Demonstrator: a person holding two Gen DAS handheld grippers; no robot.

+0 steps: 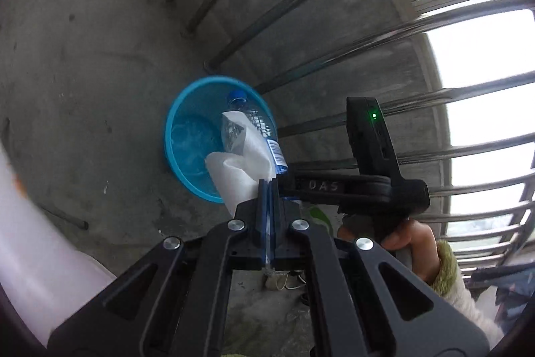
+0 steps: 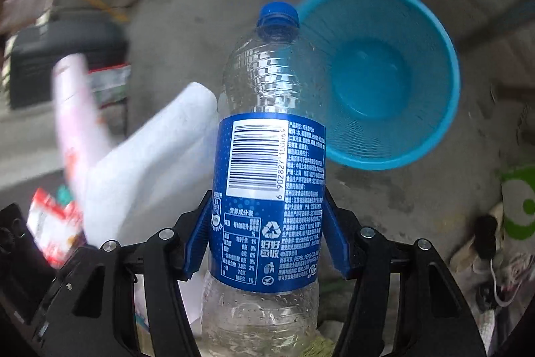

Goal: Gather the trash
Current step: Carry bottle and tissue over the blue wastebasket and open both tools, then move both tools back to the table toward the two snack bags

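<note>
A clear plastic bottle (image 2: 267,156) with a blue label and blue cap sits between the blue pads of my right gripper (image 2: 267,199), which is shut on its body. The bottle's cap end reaches over the rim of a round blue mesh basket (image 2: 384,72) that stands on the concrete floor. In the left wrist view the same basket (image 1: 187,136) lies ahead, with the bottle (image 1: 260,122) and right gripper (image 1: 284,181) coming in from the right. My left gripper (image 1: 267,186) is shut on a white foam sheet (image 1: 234,176) that hangs over the basket's near rim, with a crumpled clear wrapper (image 1: 232,132) on it.
Metal railing bars (image 1: 334,56) run close behind the basket. A white container (image 1: 33,223) is at the left. A hand in a furry sleeve (image 1: 418,243) holds the right gripper. Shoes (image 2: 495,273), a green-and-white bag (image 2: 518,199) and red-white wrappers (image 2: 50,223) lie on the floor.
</note>
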